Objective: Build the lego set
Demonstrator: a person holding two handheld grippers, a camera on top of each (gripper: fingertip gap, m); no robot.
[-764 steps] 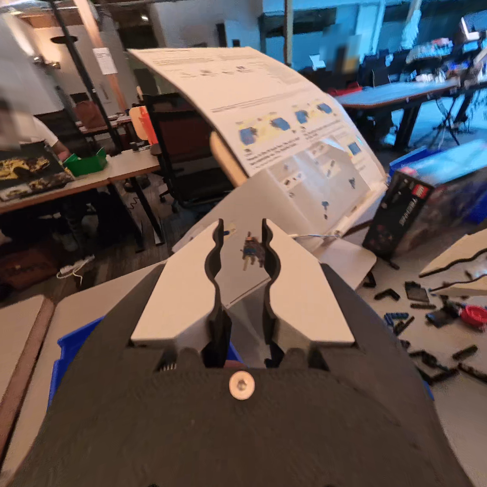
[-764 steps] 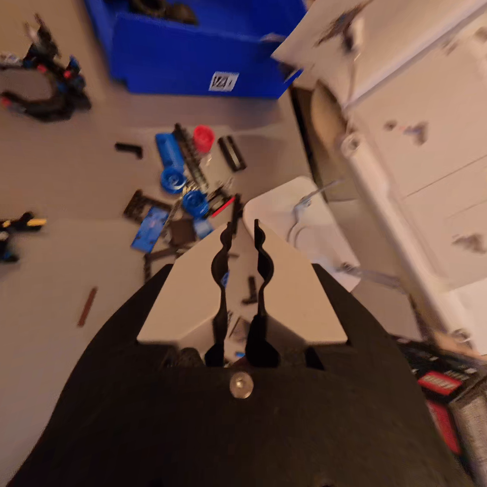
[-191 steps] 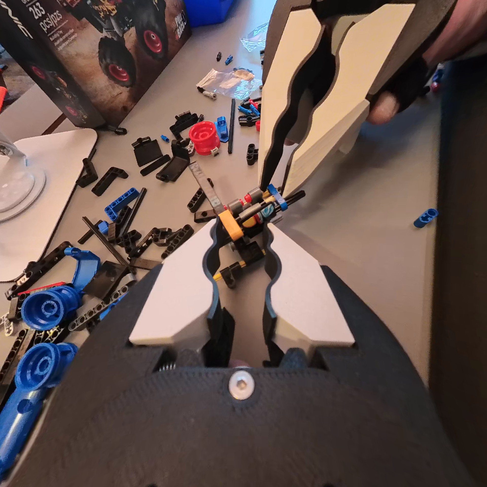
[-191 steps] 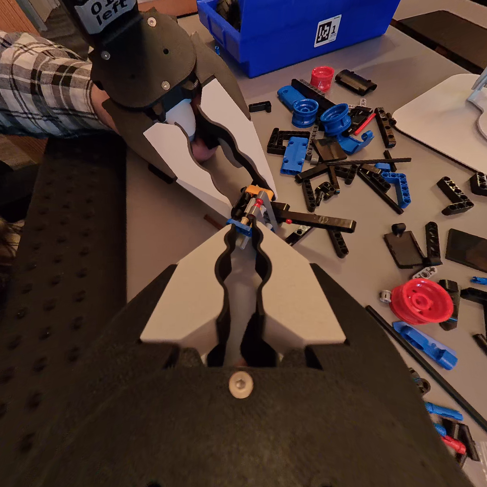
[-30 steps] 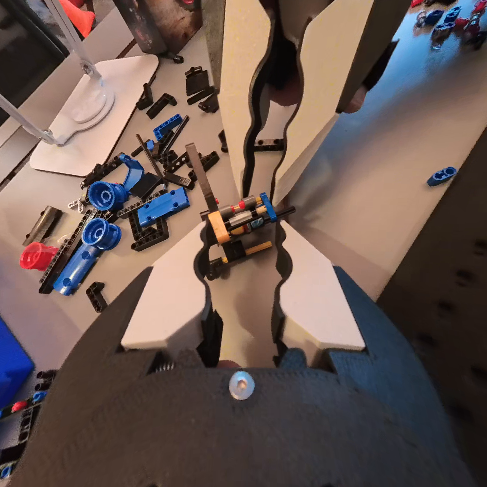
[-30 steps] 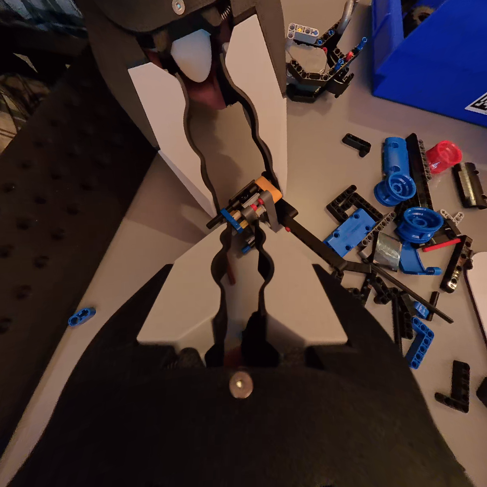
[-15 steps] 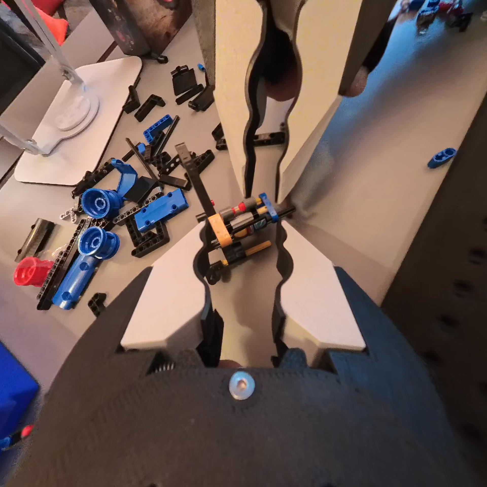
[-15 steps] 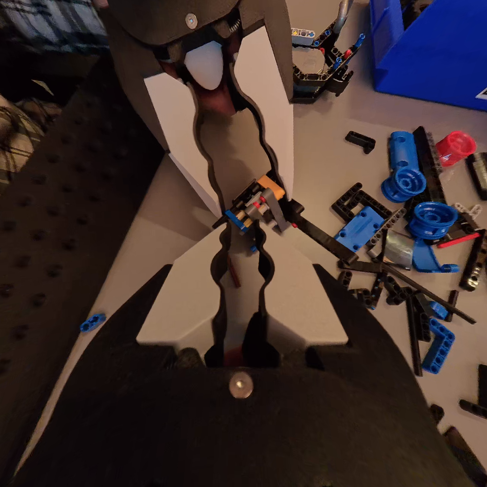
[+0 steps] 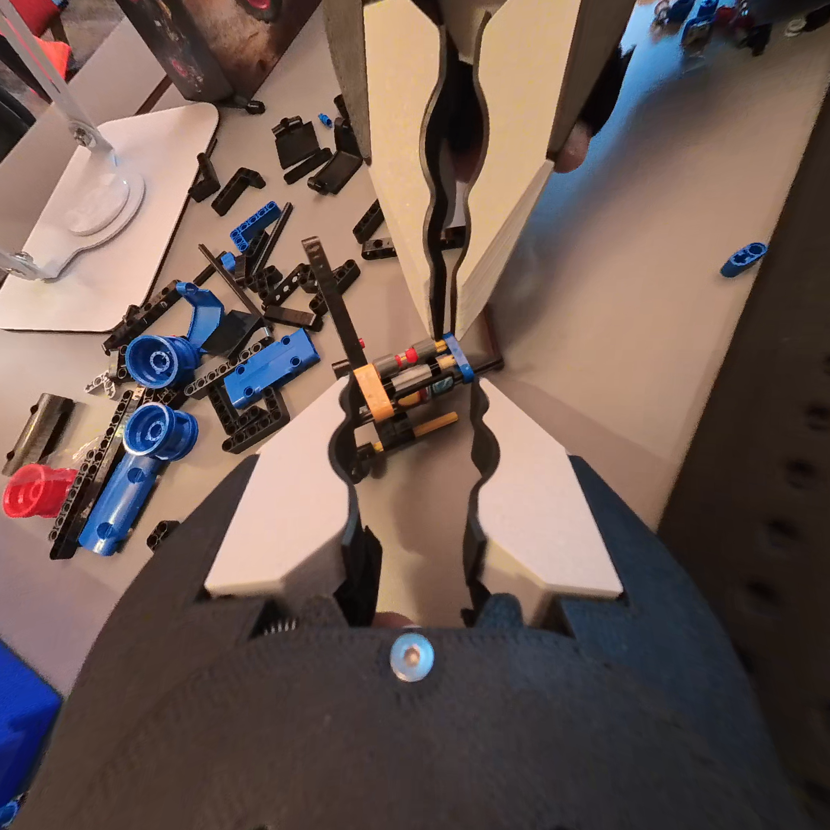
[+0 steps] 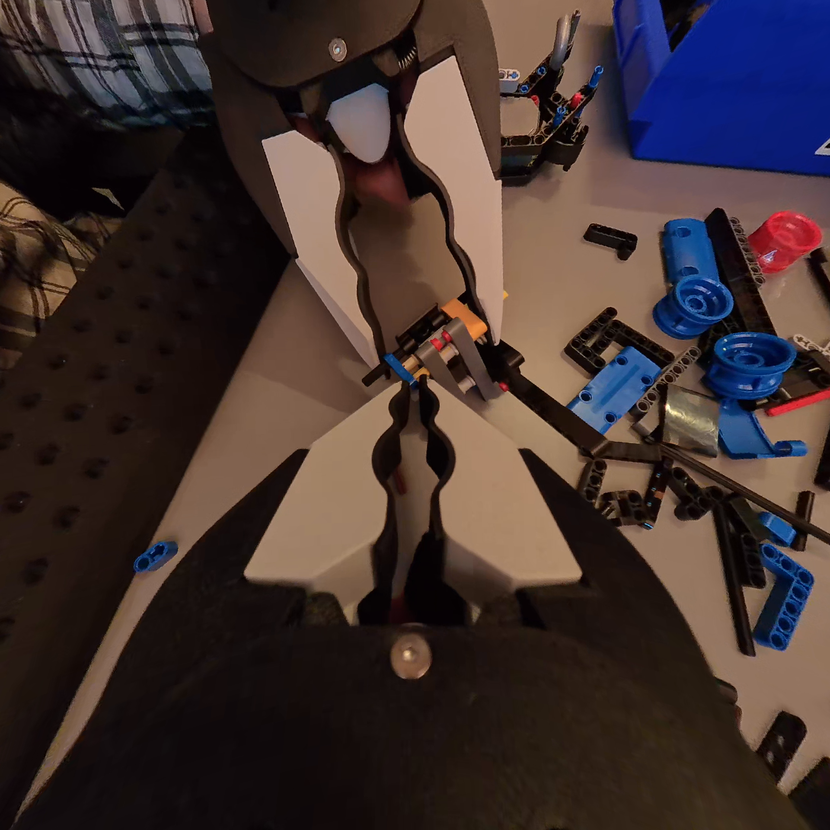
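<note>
Grey tabletop (image 10: pixel 314 404), dark perforated mat (image 10: pixel 90 404) along its near edge. Blue bin (image 10: pixel 727 90) at far right corner. Loose pile of black and blue parts (image 9: pixel 233 359) left of centre, two blue wheel hubs (image 9: pixel 155 359) and red hub (image 9: pixel 31 492) among them. Left gripper (image 9: pixel 411 386) spread wide, straddling small lego assembly (image 9: pixel 404 390) near the mat edge. Right gripper (image 10: pixel 414 388) clenched, tips pinching the assembly's blue end link (image 10: pixel 397 366). Stray blue connector (image 10: pixel 155 556) at the mat edge
</note>
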